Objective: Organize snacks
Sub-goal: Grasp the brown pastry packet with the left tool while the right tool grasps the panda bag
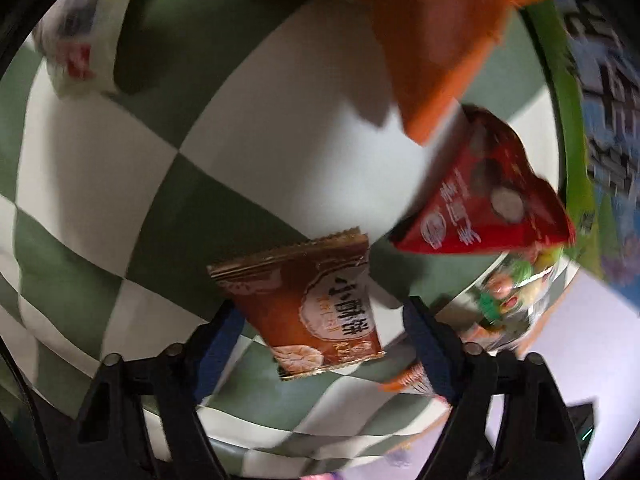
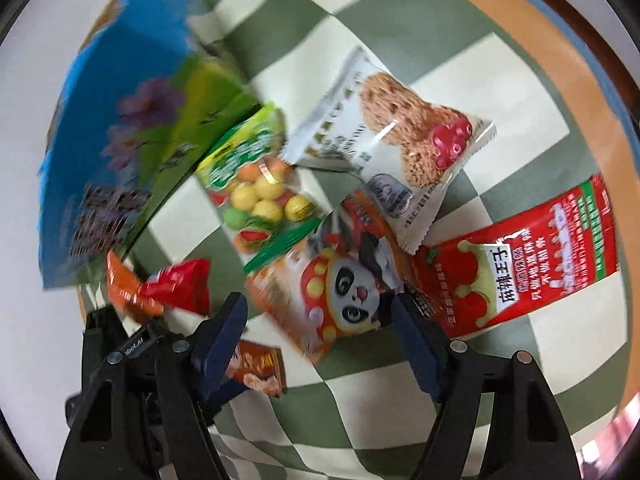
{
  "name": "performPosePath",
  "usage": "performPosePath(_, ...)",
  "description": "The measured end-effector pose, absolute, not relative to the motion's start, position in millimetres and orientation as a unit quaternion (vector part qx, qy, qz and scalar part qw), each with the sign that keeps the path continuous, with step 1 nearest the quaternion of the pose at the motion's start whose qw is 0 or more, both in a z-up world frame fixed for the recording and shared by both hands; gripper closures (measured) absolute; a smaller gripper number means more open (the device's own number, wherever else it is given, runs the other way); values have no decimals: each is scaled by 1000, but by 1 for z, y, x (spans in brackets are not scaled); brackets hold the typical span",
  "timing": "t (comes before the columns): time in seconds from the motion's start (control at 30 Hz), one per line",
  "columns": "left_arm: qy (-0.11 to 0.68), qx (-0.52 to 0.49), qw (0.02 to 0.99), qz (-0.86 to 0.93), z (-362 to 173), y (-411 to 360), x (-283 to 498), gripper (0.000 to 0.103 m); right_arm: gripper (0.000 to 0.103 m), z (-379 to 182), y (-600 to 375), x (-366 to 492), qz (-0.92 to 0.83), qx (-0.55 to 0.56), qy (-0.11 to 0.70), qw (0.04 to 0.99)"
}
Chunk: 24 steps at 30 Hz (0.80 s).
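In the left wrist view my left gripper (image 1: pixel 320 316) is open, with a brown biscuit packet (image 1: pixel 308 304) lying between its fingers on the green-and-white checked cloth (image 1: pixel 120 168). A red triangular packet (image 1: pixel 492 192) and an orange bag (image 1: pixel 444 28) lie beyond it. In the right wrist view my right gripper (image 2: pixel 320 312) is open over an orange panda packet (image 2: pixel 332 292). Around it lie a candy-ball bag (image 2: pixel 256 184), a white oat-cookie packet (image 2: pixel 404 140), a red strip packet (image 2: pixel 532 256), a small red packet (image 2: pixel 180 284) and the brown packet (image 2: pixel 260 368).
A large blue-and-green bag lies at the cloth's edge (image 2: pixel 120 128) and also shows in the left wrist view (image 1: pixel 592 120). A white packet (image 1: pixel 80 28) sits far left. The cloth has an orange border (image 2: pixel 540 52). The candy-ball bag (image 1: pixel 508 300) lies right of the left gripper.
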<state>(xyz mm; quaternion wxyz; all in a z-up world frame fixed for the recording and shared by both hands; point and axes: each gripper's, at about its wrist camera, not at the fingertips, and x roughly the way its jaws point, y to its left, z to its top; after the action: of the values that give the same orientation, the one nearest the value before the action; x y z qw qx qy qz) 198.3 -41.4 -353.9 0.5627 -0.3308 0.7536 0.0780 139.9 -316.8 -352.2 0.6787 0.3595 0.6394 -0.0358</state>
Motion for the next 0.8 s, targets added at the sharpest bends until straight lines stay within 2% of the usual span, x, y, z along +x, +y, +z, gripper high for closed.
performPosePath(0.03, 757, -308, 572, 69, -351, -46, 199, 39, 29, -357, -318, 143, -40, 363, 638, 678)
performPosePath(0.1, 762, -263, 589, 48, -347, -54, 197, 44, 38, -363, -319, 152, -43, 357, 636, 683)
performPosePath(0.2, 769, -184, 613, 13, -340, -68, 194, 44, 38, -366, -309, 165, -24, 302, 651, 696)
performPosePath(0.43, 769, 51, 634, -65, -339, -110, 178, 44, 38, -348, -235, 172, 129, 12, 691, 711)
performPosePath(0.47, 766, 58, 637, -64, -339, -112, 178, 44, 37, -347, -232, 170, 127, -2, 691, 712)
performPosePath(0.53, 766, 42, 639, -58, -340, -109, 177, 42, 21, -343, -234, 167, 108, -2, 689, 717)
performPosePath(0.7, 762, -24, 647, -33, -338, -93, 180, 40, 20, -358, -257, 161, 68, 133, 702, 696)
performPosePath(0.8, 755, -37, 654, -23, -338, -87, 172, 40, 20, -375, -253, 161, 72, 152, 710, 684)
